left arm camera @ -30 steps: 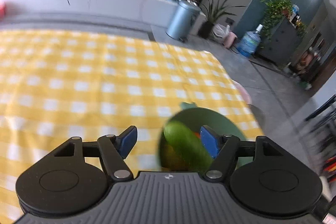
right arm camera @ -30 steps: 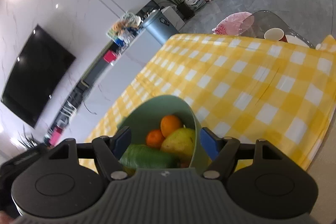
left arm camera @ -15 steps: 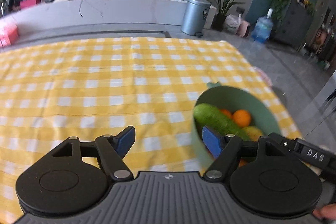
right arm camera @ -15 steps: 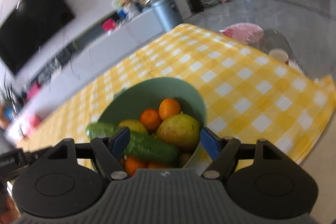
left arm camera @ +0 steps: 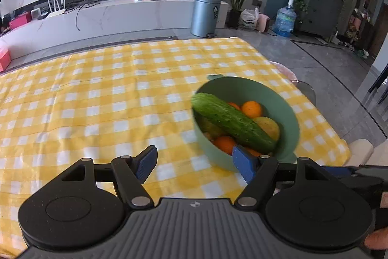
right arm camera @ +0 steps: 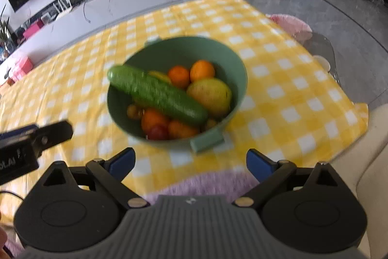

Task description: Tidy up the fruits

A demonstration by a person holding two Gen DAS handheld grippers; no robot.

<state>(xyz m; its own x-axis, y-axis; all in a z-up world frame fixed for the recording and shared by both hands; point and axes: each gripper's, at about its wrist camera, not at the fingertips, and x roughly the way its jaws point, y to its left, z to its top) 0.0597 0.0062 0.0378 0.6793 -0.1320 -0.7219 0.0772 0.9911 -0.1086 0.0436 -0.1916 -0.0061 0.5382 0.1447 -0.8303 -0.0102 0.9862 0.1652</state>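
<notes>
A green bowl [right arm camera: 238, 69] is sitting on the bench's yellow checked cloth [right arm camera: 278, 89], holding a cucumber [right arm camera: 155, 94] lying across oranges [right arm camera: 202, 70] and a pear [right arm camera: 209, 94]. The right gripper [right arm camera: 190, 163] is hovering near its handle, its fingers opening wide with nothing between them. The left gripper [left arm camera: 194, 163] is hanging beside the bowl, fingers spread and gripping nothing.
</notes>
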